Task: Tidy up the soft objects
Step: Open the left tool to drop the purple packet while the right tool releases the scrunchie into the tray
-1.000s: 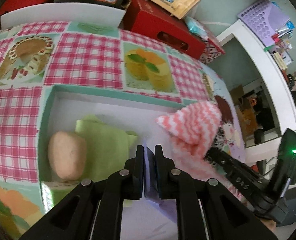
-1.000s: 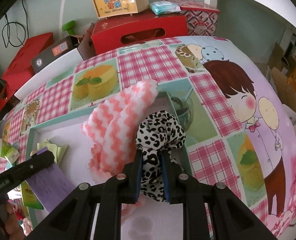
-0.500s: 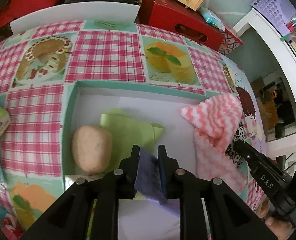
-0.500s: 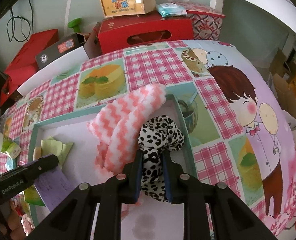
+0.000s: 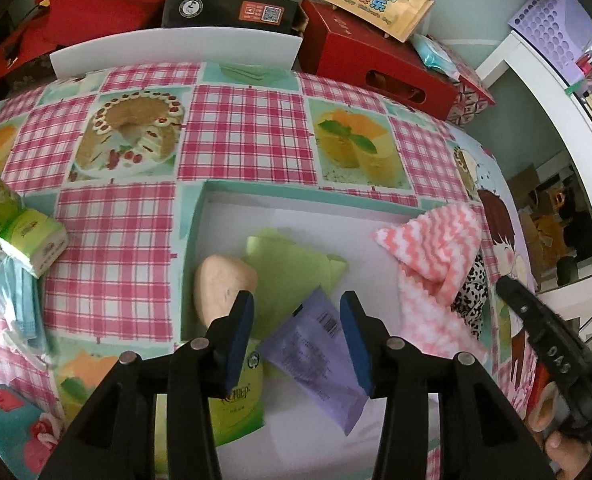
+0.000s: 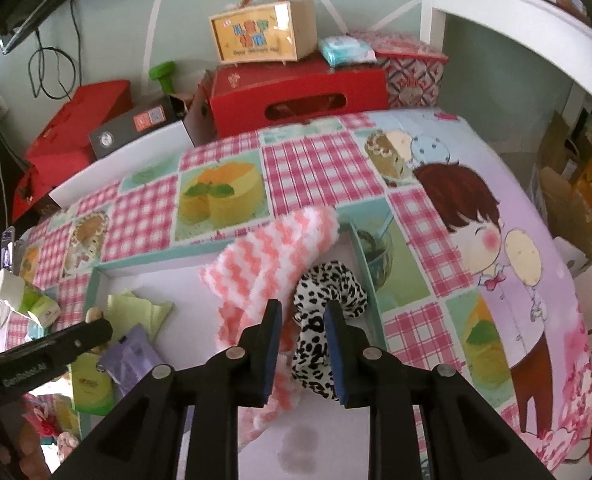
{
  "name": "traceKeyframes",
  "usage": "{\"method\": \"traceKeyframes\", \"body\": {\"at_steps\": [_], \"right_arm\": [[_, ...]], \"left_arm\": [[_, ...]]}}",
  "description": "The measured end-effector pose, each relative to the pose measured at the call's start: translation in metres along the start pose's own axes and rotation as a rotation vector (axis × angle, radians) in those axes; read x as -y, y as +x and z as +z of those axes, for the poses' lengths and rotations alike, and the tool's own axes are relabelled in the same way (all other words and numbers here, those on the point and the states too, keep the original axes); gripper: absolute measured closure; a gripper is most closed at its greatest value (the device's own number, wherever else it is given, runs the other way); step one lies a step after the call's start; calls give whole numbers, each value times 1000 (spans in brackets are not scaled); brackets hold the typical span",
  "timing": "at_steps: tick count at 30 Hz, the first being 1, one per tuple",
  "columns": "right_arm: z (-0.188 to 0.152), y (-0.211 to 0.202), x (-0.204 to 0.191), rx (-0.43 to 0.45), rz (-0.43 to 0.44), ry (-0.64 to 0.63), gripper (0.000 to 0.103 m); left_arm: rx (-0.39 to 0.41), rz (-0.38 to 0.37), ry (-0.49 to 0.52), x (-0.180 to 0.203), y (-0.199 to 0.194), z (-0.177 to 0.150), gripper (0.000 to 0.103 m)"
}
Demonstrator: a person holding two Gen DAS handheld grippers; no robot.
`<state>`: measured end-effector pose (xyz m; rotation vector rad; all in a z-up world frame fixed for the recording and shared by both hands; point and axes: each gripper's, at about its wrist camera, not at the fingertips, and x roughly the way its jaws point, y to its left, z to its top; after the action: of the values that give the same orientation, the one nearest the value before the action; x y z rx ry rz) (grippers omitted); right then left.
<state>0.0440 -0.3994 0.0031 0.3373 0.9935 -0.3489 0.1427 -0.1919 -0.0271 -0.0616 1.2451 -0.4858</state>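
1. The table (image 5: 252, 120) wears a pink checked cloth printed with cakes and a cartoon child; red boxes (image 6: 296, 88) stand behind it.
2. A shallow tray (image 5: 192, 248) with a teal rim and white floor lies on the cloth and holds the soft things.
3. The pink-and-white zigzag cloth (image 5: 436, 256) lies at the tray's right end, one corner draped over the rim.
4. The leopard-print fabric (image 6: 328, 320) lies just beside that cloth, against the tray's right wall. It runs between the right gripper (image 6: 302, 356) fingers, whose jaws have just been easing apart; a narrow gap shows on each side of it, so they are no longer clamped.
5. A green folded cloth (image 5: 288, 264) lies in the tray's left half, touching a beige rounded sponge-like lump (image 5: 222, 288) at the left wall.
6. The purple packet (image 5: 316, 352) lies tilted on the tray floor, over the green cloth's near edge. It sits below and between the left gripper (image 5: 296, 340) fingers, whose jaws have just been opening and stand well apart, clear of it.
7. A green packet (image 5: 240, 404) lies beside it.
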Motion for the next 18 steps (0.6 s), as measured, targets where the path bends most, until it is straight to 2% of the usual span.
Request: {"method": "traceKeyframes", "body": {"at_steps": [3,6,8,10,13,14,18], "right_arm": [[2,-10,-7,29,15,-16,78],[3,-9,-19,26,29,-44,77],[2,-4,-28,8,31,-67,68],[0,1,-40,-6,30,-104,55],[-3,3,-53,-7,38,-134,44],[-4,4,-58,-8,39,-145,43],[-6,9,-68,-18,31,-170,32]], "left_arm": [[18,26,3,-3,-8,-2,56],[33,54,0,-7,-12,-3,44],[41,83,-3,-10,-15,-4,41],[43,96,-11,-16,-16,-5,38],[52,110,-33,-25,-17,-6,27],[58,119,-37,-27,-17,-6,23],[80,165,-46,-34,-18,-6,14]]}}
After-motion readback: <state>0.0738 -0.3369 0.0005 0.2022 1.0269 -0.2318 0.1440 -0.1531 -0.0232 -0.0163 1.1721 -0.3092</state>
